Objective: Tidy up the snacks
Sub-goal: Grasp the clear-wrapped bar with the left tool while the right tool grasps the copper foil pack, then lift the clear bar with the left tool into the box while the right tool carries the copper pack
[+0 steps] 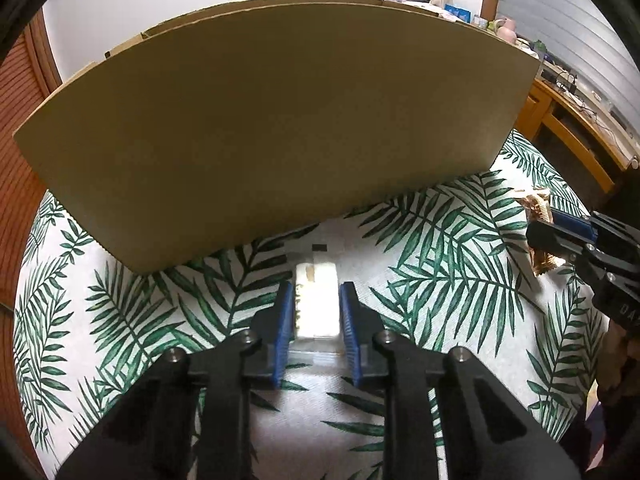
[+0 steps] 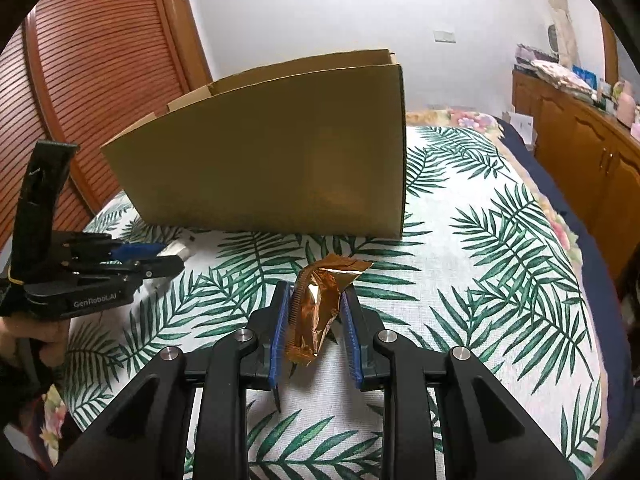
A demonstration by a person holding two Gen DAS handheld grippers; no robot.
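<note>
A white wrapped snack bar (image 1: 316, 300) lies on the leaf-print cloth between the blue pads of my left gripper (image 1: 316, 292); the pads stand at its two sides, closed against it. A crumpled gold foil snack wrapper (image 2: 316, 308) lies between the pads of my right gripper (image 2: 316, 296), touching the left pad with a small gap at the right pad. A large open cardboard box (image 1: 272, 128) stands just beyond both; it also shows in the right wrist view (image 2: 272, 160). The right gripper (image 1: 568, 232) and the gold wrapper (image 1: 540, 208) show at the right of the left wrist view.
The leaf-print cloth (image 2: 480, 280) covers a bed. A wooden louvred door (image 2: 80, 80) is at the left. A wooden cabinet (image 2: 592, 152) with clutter on top runs along the right. The left gripper (image 2: 160, 256) and the white bar (image 2: 182, 248) show at the left of the right wrist view.
</note>
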